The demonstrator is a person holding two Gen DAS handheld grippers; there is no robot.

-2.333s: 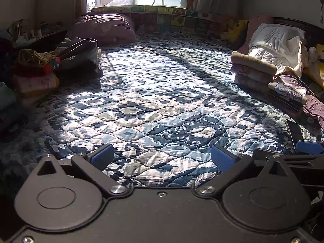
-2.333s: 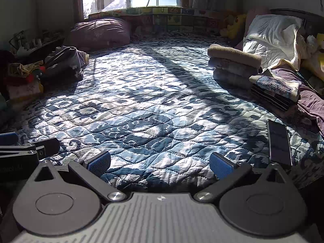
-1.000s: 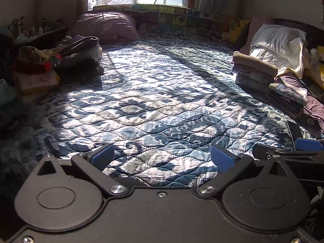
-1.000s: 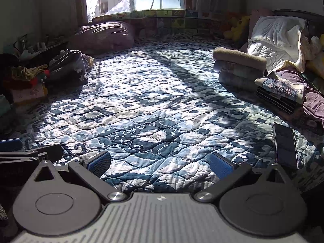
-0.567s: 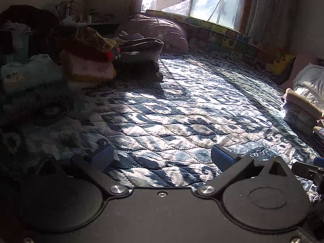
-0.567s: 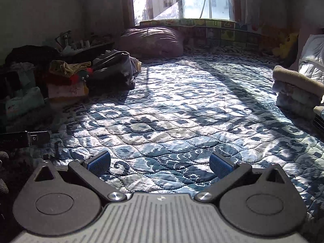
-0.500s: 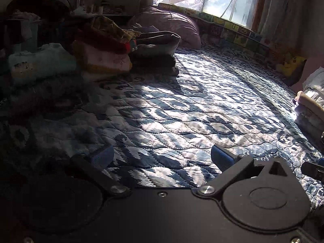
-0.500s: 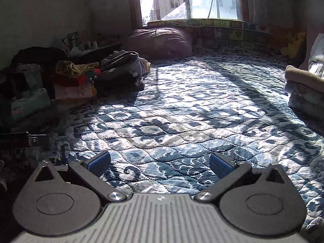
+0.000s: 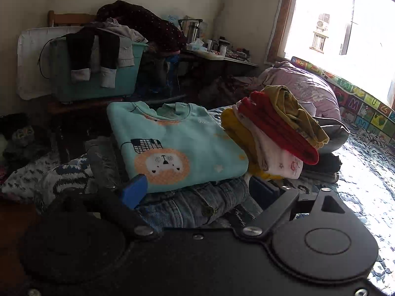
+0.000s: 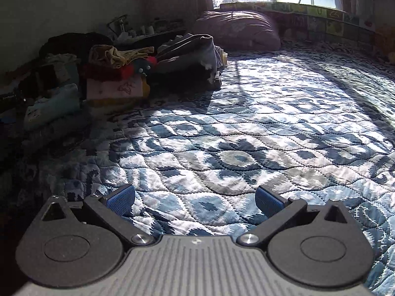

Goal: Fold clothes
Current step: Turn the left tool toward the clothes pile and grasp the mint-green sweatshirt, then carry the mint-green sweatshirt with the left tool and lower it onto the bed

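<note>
In the left wrist view my left gripper (image 9: 197, 192) is open, close up to a folded pile. On top lies a teal sweater (image 9: 172, 148) with a lion print, over folded blue jeans (image 9: 195, 204) that sit right between the fingers; I cannot tell if they touch. Beside it leans a stack of red, yellow and white folded clothes (image 9: 271, 133). My right gripper (image 10: 195, 201) is open and holds nothing, low over the blue patterned quilt (image 10: 246, 135). The same clothes piles (image 10: 116, 79) show at the left of the right wrist view.
A teal basket (image 9: 98, 79) draped with dark and grey garments stands behind the pile, beside a cluttered table (image 9: 217, 51). A purple cushion (image 10: 237, 29) lies under the window. Loose patterned cloth (image 9: 56, 175) lies at the left. Sunlit quilt stretches to the right.
Both grippers have swung left, away from the stacks on the right side of the bed. The left one has closed in on the teal sweater pile. Both stay open.
</note>
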